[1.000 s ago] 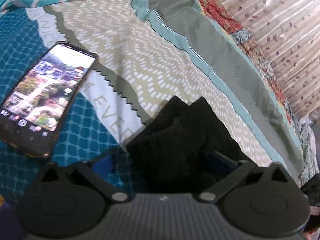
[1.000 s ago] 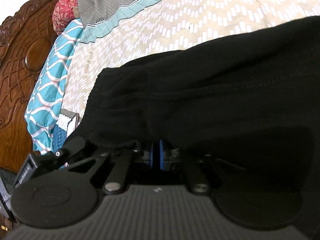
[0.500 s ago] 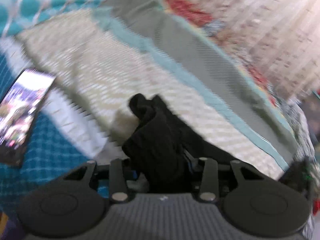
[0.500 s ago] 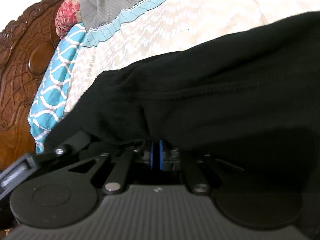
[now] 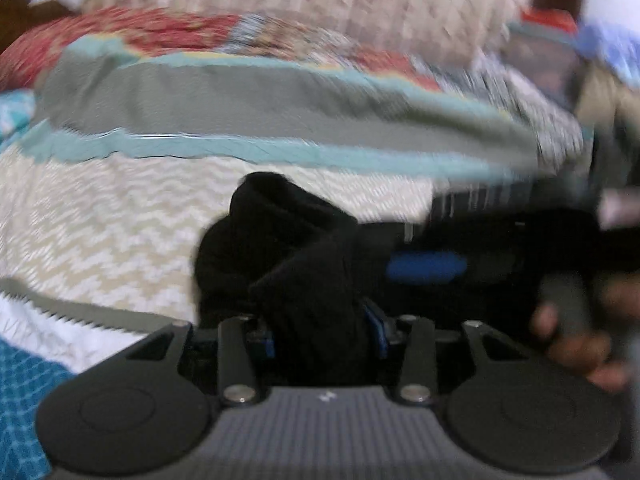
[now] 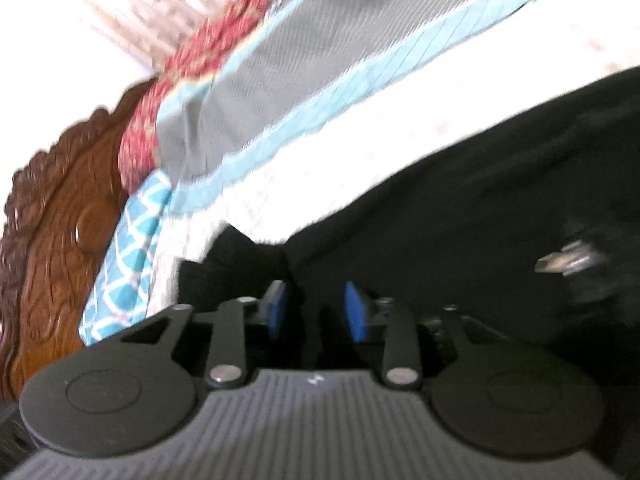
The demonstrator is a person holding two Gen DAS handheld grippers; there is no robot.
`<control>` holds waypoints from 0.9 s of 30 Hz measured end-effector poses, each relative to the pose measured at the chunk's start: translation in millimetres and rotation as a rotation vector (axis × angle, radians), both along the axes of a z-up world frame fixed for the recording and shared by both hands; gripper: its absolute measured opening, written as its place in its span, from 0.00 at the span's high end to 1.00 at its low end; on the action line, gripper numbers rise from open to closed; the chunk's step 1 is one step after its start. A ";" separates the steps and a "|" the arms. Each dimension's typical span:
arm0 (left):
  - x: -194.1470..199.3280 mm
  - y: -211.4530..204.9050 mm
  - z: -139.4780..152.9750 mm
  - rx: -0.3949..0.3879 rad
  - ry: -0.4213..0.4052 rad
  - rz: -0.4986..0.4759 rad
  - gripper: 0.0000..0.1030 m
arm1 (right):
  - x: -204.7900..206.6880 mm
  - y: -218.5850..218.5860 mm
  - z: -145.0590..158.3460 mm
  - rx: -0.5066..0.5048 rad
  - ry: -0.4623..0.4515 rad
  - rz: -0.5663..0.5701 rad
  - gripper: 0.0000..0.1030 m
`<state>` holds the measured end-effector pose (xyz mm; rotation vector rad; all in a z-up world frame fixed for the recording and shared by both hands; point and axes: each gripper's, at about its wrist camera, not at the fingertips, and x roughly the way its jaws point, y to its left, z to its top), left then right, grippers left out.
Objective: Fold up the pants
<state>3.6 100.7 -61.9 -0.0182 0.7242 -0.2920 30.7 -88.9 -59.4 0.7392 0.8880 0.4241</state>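
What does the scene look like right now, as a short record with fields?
Surface: patterned bedspread
Garment: black pants, lying on the bedspread
Left gripper: clamped on a bunched fold of the pants; jaws just closed, then eased slightly
Right gripper: jaws just opened, pads apart, pants fabric between them
Background: carved wooden headboard

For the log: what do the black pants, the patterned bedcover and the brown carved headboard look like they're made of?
Black pants: soft matte knit, fleece or jersey by the look; it bunches into thick folds. Patterned bedcover: woven cotton-like cloth, matte, with printed zigzags and a teal band. Brown carved headboard: wood, seemingly varnished; it shows relief carving and a slight sheen. Blur leaves the finer weave unclear.
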 end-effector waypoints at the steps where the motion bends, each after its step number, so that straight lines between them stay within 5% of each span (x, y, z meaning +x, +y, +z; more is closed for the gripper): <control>1: 2.0 -13.2 -6.6 0.046 0.013 -0.018 0.49 | -1.4 -5.5 0.2 0.002 -0.002 -0.013 0.53; 4: -9.1 -46.1 -11.6 0.194 -0.027 -0.079 0.24 | -3.5 -12.9 -3.1 -0.009 0.007 -0.031 0.46; 6: -23.9 -52.8 -5.4 0.210 -0.053 -0.141 0.20 | -7.4 -12.2 -5.9 0.005 0.011 -0.041 0.34; 8: -40.4 -50.9 1.7 0.230 -0.086 -0.190 0.20 | -6.6 -12.0 -7.1 0.028 0.018 -0.047 0.32; 12: -65.3 -16.4 17.4 0.118 -0.082 -0.232 0.18 | -4.5 -12.0 -2.0 0.055 0.001 -0.009 0.25; 16: -62.2 39.9 29.9 -0.049 -0.036 -0.084 0.17 | -0.7 -2.2 7.0 0.028 -0.050 0.032 0.15; 20: -42.0 77.0 28.6 -0.148 0.022 0.091 0.18 | 9.6 22.7 -7.3 -0.041 0.005 0.105 0.15; 22: -33.7 84.2 25.5 -0.181 0.052 0.133 0.18 | 6.9 39.0 -14.0 -0.122 0.009 0.144 0.31; 23: -31.5 85.3 24.9 -0.190 0.061 0.141 0.18 | 3.5 47.4 -12.5 -0.176 -0.016 0.169 0.57; 24: -30.4 83.5 24.1 -0.192 0.066 0.148 0.18 | -0.2 50.0 -9.0 -0.208 -0.039 0.181 0.70; 27: -17.9 76.7 26.8 -0.190 0.061 0.144 0.18 | -11.6 39.7 12.9 -0.198 -0.121 0.169 0.77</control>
